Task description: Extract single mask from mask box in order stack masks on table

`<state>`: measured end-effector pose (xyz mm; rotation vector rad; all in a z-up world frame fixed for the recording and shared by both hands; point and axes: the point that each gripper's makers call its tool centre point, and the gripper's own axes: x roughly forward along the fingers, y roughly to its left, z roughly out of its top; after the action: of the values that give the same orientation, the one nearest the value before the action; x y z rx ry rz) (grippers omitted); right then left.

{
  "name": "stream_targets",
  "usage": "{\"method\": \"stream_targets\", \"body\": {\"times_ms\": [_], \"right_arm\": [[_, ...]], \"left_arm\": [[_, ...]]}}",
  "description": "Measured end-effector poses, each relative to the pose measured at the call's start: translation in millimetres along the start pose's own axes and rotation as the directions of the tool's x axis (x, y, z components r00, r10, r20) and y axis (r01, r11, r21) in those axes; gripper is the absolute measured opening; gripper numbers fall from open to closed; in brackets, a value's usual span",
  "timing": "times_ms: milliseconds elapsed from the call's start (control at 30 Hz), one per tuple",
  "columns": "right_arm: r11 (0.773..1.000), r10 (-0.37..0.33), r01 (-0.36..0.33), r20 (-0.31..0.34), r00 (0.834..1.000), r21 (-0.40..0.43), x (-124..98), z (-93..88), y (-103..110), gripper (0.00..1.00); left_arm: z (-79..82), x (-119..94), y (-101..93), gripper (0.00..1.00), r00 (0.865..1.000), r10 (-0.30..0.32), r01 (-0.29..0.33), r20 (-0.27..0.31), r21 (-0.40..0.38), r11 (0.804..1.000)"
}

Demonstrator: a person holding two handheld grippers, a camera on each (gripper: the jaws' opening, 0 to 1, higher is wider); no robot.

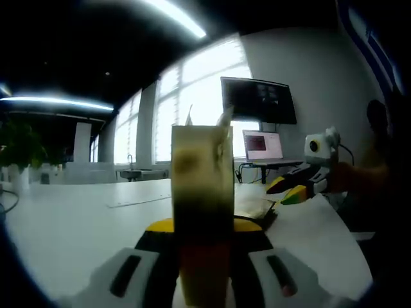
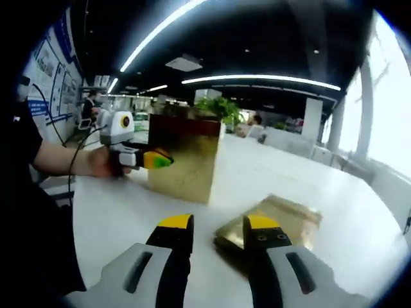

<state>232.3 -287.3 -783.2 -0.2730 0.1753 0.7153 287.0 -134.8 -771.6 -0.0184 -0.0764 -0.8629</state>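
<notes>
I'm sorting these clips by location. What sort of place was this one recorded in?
Most likely an open-plan office or lab. A wall-mounted monitor hangs above a laptop on a desk, long white tables run under ceiling strip lights, and a potted plant stands behind the mask box.

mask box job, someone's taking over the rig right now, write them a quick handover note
Left gripper: shut on the mask box, holding it upright on the white table.
Right gripper: open, holding nothing, its fingers pointing at the gold packets lying flat on the table.
Done: some packets already lie stacked beside the box; how many cannot be told.
Left: keep the box steady, pull out the next single mask with the right gripper and lay it on the stack.
</notes>
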Motion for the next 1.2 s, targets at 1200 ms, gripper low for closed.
{"method": "stream_targets", "body": {"times_ms": [1200], "right_arm": [[0.98, 0.094, -0.136, 0.268, 0.959, 0.142, 3.2, 4.1, 24.8, 0.26]], "left_arm": [[-1.5, -0.4, -0.9, 0.31, 1.0, -0.001, 0.001, -0.003, -0.006, 1.0]]}}
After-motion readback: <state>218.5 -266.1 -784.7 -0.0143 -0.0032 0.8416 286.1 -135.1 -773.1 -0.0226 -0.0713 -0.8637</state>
